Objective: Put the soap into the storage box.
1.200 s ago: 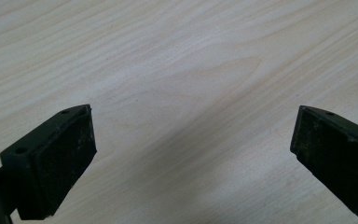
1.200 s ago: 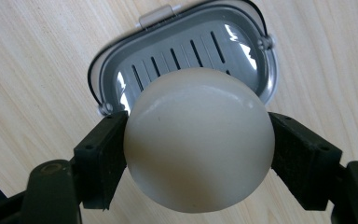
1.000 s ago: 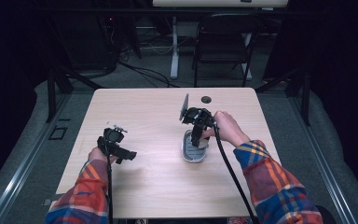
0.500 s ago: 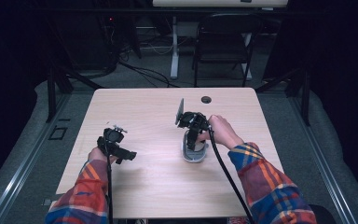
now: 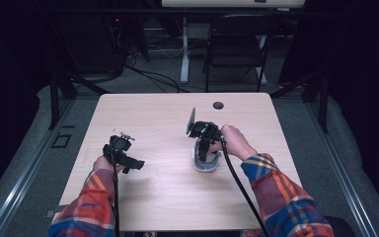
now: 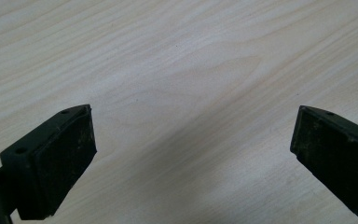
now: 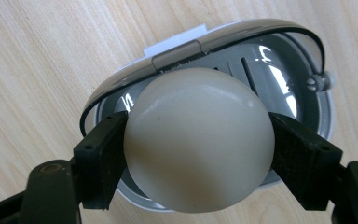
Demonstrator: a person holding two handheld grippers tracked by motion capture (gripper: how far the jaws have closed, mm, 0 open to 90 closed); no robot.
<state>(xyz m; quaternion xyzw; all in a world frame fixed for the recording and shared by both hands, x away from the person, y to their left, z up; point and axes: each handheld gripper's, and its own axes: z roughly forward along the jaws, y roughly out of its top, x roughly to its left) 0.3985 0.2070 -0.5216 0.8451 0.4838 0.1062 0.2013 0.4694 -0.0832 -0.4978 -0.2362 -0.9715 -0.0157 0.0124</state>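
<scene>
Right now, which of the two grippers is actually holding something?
The right gripper: its jaws clamp a pale, rounded soap-like bar over the open grey case. The left gripper stands open above bare table.

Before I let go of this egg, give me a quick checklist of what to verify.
1. Right tongs grip the smooth cream egg on both sides: ok.
2. Egg over the grey oval slicer dish: ok.
3. Egg seated in the dish: cannot tell.
4. Dish's hinged wire frame raised clear of the egg: ok.
5. Left tongs open, holding nothing, over the light wooden table: ok.
</scene>
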